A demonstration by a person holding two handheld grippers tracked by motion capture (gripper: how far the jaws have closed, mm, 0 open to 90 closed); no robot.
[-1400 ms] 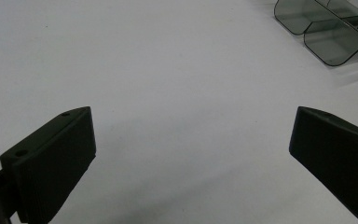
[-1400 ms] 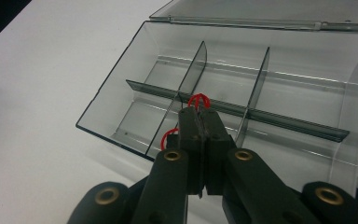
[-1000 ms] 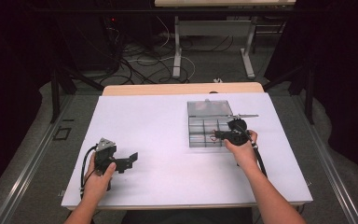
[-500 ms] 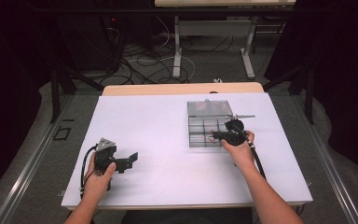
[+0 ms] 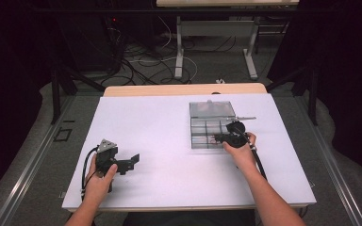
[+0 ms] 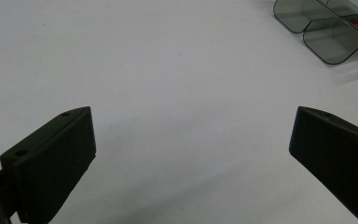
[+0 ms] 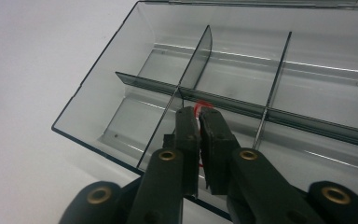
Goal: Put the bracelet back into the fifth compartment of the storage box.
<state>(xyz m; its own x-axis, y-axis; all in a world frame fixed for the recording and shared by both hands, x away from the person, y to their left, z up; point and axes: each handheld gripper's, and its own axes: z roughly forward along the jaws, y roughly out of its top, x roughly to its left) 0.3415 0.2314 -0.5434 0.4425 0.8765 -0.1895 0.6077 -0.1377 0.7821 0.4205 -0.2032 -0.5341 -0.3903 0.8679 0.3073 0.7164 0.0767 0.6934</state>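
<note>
The right gripper (image 7: 196, 114) reaches into a clear plastic divided box (image 5: 202, 123) on the white desk (image 5: 169, 122). Its fingers (image 7: 186, 135), almost fully clenched, have just eased apart slightly over a small red thing (image 7: 200, 106) in a near compartment; whether they pinch it cannot be told. The left gripper (image 5: 133, 161) rests on the desk well apart from the box, its fingers (image 6: 51, 163) spread wide and empty.
</note>
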